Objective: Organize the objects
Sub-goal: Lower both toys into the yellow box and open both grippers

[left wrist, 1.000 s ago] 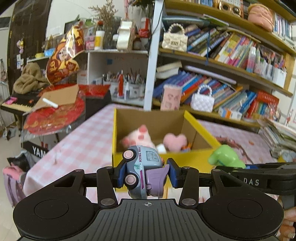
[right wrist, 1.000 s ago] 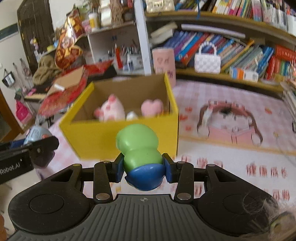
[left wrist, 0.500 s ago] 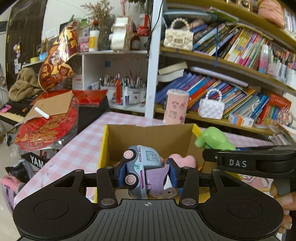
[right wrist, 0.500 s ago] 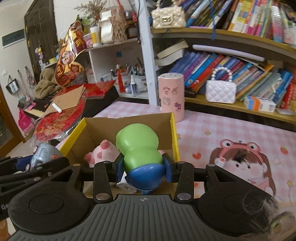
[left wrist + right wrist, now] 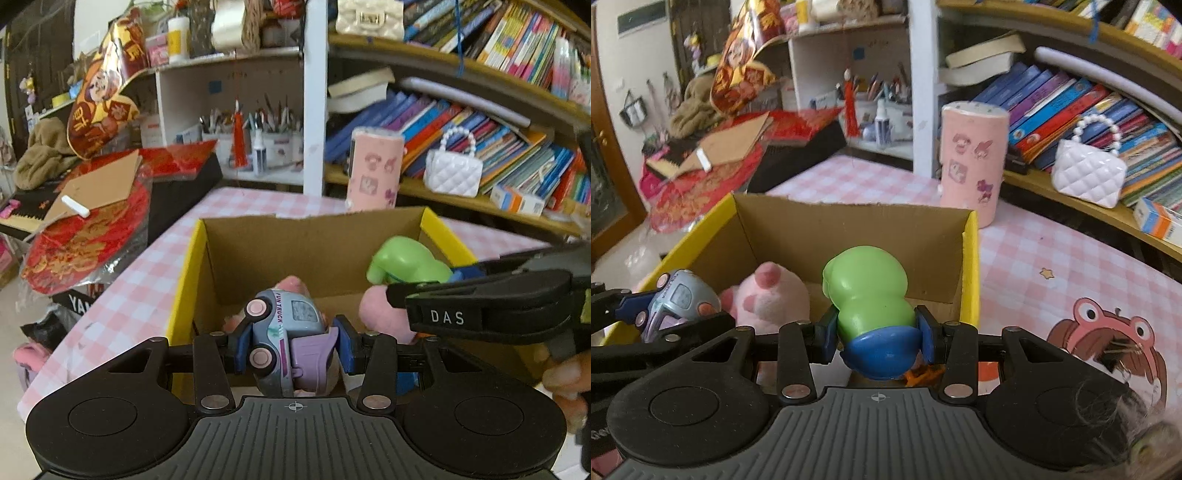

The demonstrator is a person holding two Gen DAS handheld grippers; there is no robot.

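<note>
On a pink checked tablecloth [image 5: 1027,254] before bookshelves [image 5: 1089,99], the left gripper [image 5: 291,349] clamps a toy car [image 5: 284,328] and the right gripper [image 5: 875,334] clamps a green toy [image 5: 868,291] over a cardboard box [image 5: 849,229].

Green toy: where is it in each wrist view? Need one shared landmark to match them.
Left wrist: green toy right of centre, over the box, clamped in the right gripper coming in from the right.
Right wrist: green toy bottom centre, between that gripper's own pads.
Shared landmark: pink cylinder behind the yellow box.

Pink cylinder [image 5: 973,162] upright on checked tablecloth [image 5: 1027,254]; white quilted purse [image 5: 1087,170] on bookshelf [image 5: 1067,192], well apart.
</note>
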